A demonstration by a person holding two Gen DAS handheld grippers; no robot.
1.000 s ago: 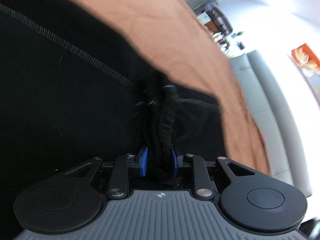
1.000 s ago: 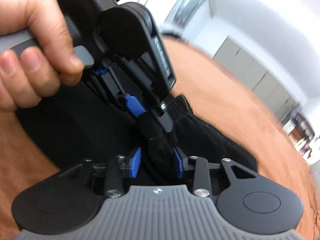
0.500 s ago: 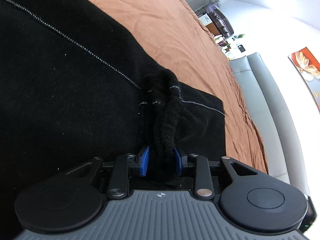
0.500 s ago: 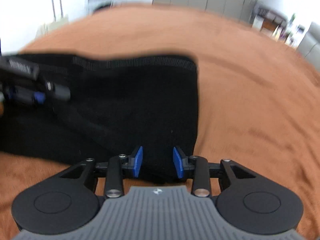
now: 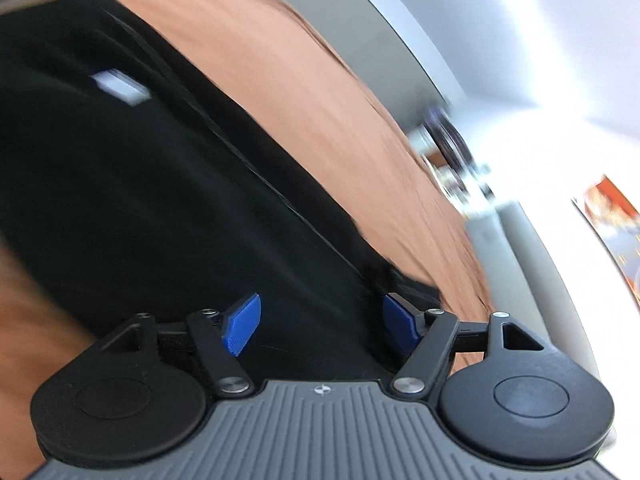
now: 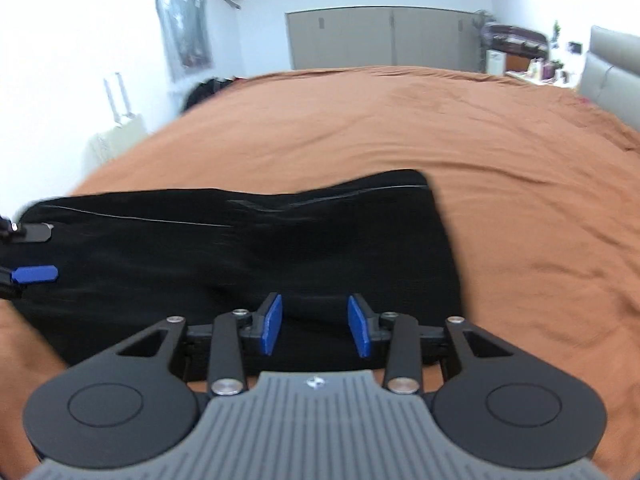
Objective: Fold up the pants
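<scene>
The black pants (image 6: 248, 248) lie folded flat on the brown bedspread (image 6: 400, 120). They also fill the left wrist view (image 5: 160, 200), where a small white label (image 5: 120, 86) shows on the cloth. My left gripper (image 5: 322, 330) is open just above the pants, holding nothing. My right gripper (image 6: 314, 324) is open over the near edge of the pants, holding nothing. The left gripper's fingertips (image 6: 34, 274) show at the far left of the right wrist view, over the pants' left end.
A grey padded headboard (image 6: 612, 68) stands at the right. Grey wardrobe doors (image 6: 384, 36) line the far wall. A cluttered desk (image 6: 520, 52) sits in the far right corner. A dark bag (image 6: 204, 88) rests at the bed's far left edge.
My left gripper has let go of the bunched waistband and opened wide. My right gripper, open half a second ago, has pulled back a little. The pants now lie flat.
</scene>
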